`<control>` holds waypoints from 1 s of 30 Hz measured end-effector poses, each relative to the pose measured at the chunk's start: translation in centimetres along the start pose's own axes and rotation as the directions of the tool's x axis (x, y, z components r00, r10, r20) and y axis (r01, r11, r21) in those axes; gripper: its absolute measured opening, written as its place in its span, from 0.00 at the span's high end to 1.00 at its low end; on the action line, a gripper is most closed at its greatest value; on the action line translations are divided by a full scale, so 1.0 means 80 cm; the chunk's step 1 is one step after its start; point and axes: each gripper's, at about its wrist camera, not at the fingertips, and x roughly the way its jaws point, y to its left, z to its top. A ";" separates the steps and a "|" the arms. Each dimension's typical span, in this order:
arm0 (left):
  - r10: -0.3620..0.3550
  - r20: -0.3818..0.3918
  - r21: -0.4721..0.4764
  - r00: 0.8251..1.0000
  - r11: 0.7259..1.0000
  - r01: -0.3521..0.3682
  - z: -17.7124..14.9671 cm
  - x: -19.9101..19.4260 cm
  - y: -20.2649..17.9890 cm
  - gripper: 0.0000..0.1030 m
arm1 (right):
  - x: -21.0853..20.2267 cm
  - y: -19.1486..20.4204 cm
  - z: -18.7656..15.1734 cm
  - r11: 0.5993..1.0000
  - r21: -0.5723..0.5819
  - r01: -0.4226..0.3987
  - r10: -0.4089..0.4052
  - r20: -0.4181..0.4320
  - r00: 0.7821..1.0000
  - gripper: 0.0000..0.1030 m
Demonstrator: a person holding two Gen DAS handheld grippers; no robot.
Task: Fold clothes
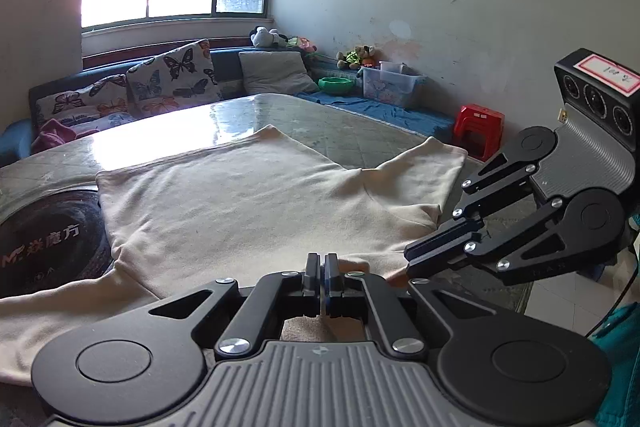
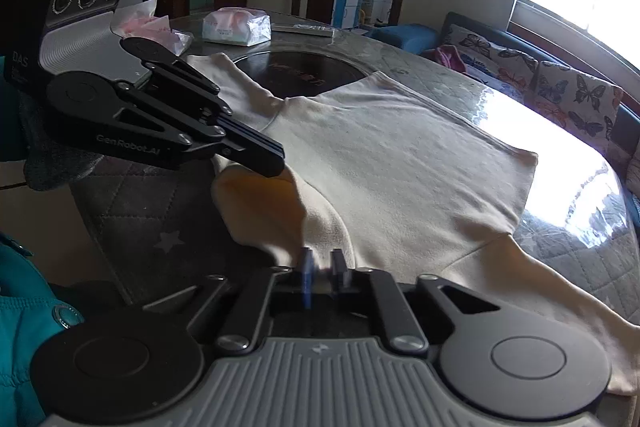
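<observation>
The left gripper [image 1: 323, 267] has matte black linkage arms with silver screw heads, round black pivot discs and a ribbed grey body. In the right wrist view its side reads "GenRobot.AI" and "DAS", and a black block on it carries three round lenses. The right gripper [image 2: 323, 267] is built the same; its lens block bears a white label edged in pink. A black cable [image 1: 624, 291] runs beside it. The person wears a teal sleeve [image 2: 20, 311] with a metal snap.
</observation>
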 end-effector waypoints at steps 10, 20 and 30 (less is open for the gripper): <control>-0.029 0.001 0.036 1.000 0.999 0.029 0.013 -0.011 0.010 0.94 | -0.013 -0.010 -0.008 0.992 0.034 -0.121 0.122 -0.045 0.992 0.97; -0.006 -0.075 -0.041 0.997 0.999 0.003 0.017 0.050 0.018 0.95 | 0.009 -0.054 0.016 0.985 0.168 -0.032 0.026 0.035 0.999 0.90; -0.039 -0.104 0.030 0.994 0.999 0.042 0.000 0.050 -0.007 0.95 | 0.013 -0.034 -0.008 0.989 0.141 -0.033 0.030 0.023 0.999 0.82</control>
